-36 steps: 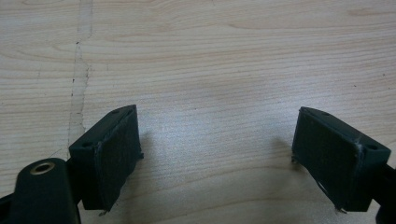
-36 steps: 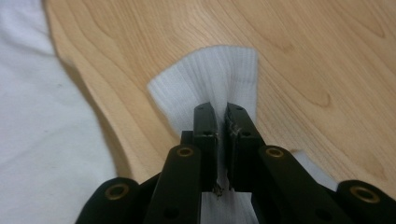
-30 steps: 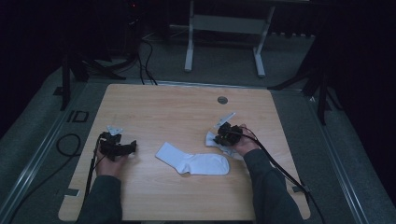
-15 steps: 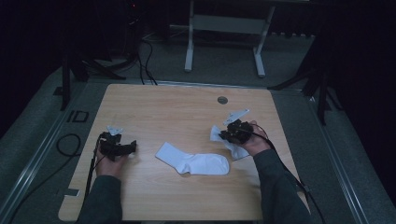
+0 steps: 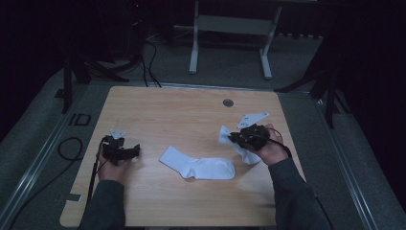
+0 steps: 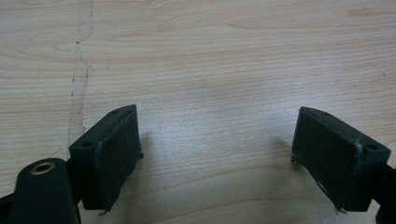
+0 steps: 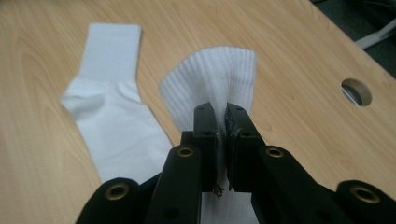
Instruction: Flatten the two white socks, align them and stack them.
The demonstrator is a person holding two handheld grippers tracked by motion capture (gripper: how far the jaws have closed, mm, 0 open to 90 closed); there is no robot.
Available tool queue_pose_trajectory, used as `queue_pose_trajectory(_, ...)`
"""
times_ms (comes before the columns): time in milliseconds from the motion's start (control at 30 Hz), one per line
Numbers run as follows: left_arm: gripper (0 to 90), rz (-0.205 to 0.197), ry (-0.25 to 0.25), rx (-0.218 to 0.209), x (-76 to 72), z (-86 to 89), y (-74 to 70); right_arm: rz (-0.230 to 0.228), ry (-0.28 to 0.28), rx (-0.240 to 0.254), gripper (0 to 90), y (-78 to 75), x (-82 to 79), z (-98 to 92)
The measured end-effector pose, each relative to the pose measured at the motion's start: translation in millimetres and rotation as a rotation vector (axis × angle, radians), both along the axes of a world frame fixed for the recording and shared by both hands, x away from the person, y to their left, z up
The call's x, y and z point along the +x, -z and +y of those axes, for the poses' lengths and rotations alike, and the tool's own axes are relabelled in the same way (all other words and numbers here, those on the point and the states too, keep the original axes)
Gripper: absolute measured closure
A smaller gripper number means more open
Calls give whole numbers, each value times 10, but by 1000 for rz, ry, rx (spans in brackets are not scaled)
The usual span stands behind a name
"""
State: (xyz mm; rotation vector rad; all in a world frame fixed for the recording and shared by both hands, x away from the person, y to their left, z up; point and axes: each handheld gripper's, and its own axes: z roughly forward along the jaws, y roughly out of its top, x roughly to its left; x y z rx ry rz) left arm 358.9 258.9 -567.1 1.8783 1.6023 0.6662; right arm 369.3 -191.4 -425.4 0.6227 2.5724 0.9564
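Two white socks are on the scene. One sock (image 5: 198, 166) (image 7: 109, 107) lies flat in the middle of the wooden table (image 5: 182, 115). My right gripper (image 5: 238, 139) (image 7: 222, 116) is shut on the ribbed cuff of the second sock (image 5: 239, 146) (image 7: 215, 81), holding it lifted above the table at the right, the rest of it hanging below the hand. At the left, my left gripper (image 5: 135, 151) (image 6: 215, 149) rests low over bare wood, jaws wide open with nothing between them.
A round cable hole (image 5: 228, 102) (image 7: 357, 91) sits near the table's far edge. A cable (image 5: 93, 165) trails from the left gripper over the table's left side. Metal stand legs (image 5: 230, 43) and dark floor lie beyond the table.
My right gripper has risen from the table and moved right, lifting the second sock by its cuff. The left gripper and the flat sock stayed where they were.
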Motion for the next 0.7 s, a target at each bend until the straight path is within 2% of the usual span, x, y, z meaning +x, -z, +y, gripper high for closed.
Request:
queue_pose_trajectory(167, 154, 0, 0, 0, 0, 0, 0, -18, -3, 5, 839, -83, -76, 56)
queue_pose_trajectory(700, 154, -2, 0, 0, 0, 0, 2, -51, -10, 23, 839, -256, -173, 88)
